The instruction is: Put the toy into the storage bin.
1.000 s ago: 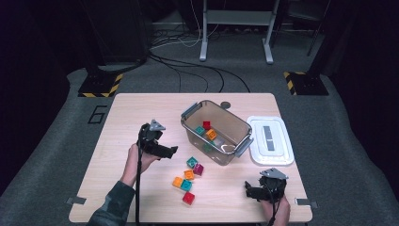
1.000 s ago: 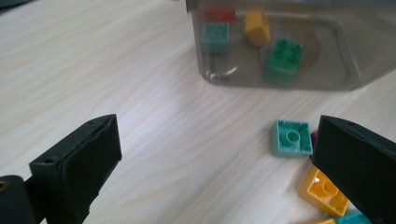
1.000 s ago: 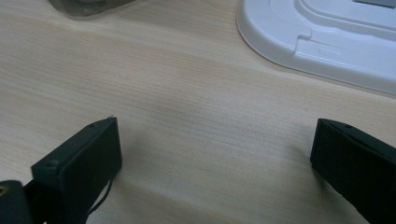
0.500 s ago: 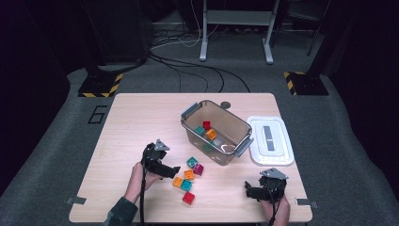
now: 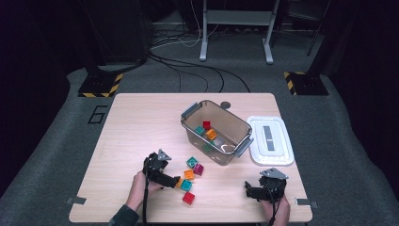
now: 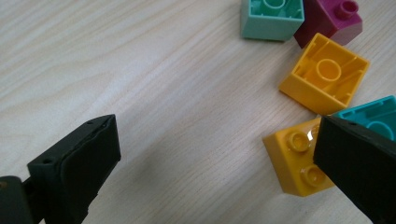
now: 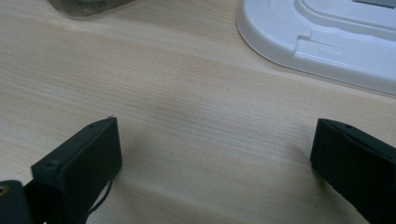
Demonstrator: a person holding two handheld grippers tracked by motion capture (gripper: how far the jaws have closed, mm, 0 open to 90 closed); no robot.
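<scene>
The wooden table carries a clear plastic bin toward its far right part, with a few coloured bricks lying inside, and a white lid flat just beside it, near the right edge. Toward the near edge, left of the middle, a small cluster of toy bricks lies loose. The left gripper hangs low over the cluster's left side, jaws spread wide and gripping nothing. Its right jaw overlaps a yellow brick, which sits studs up, glossy, with two round studs showing. Next to it an orange-yellow brick lies hollow side up, touching a teal brick. Beyond these are a mint brick and a magenta brick. The right gripper rests near the near right corner, jaws wide over bare wood.
</scene>
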